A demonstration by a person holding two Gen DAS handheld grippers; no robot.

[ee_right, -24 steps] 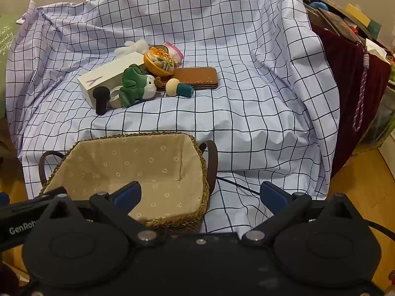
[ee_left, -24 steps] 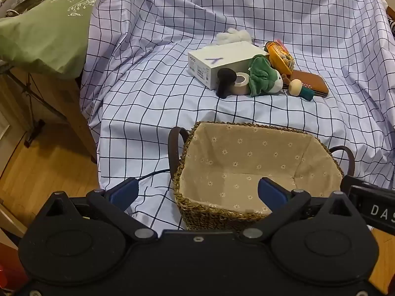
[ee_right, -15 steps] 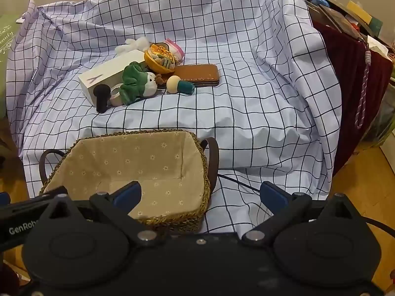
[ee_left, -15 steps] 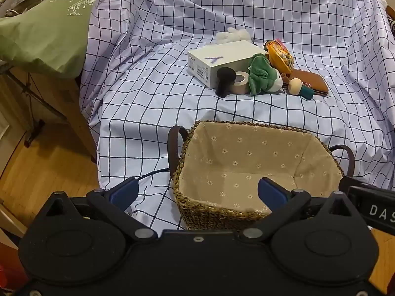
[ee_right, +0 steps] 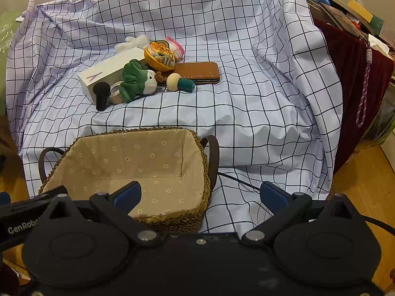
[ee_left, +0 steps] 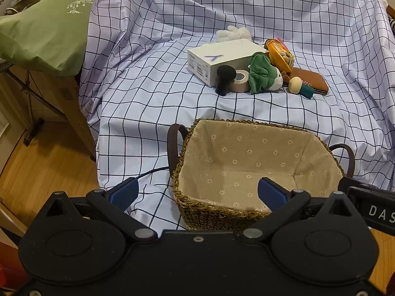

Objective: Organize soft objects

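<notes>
Both the left gripper [ee_left: 197, 193] and the right gripper [ee_right: 200, 194] have their fingers wide apart and hold nothing. The green plush toy [ee_right: 137, 81] lies beside a white box [ee_right: 108, 72] on the checked cloth [ee_right: 246, 98], behind the basket [ee_right: 74, 145].

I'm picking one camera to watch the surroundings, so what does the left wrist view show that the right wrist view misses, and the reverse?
Only the left wrist view shows the green pillow fully and the left gripper, open and empty. Only the right wrist view shows the dark red cloth, the cluttered shelf above it, and the right gripper, open and empty. Both show the empty lined basket, green plush, white box and brown wallet on the checked sheet.
</notes>
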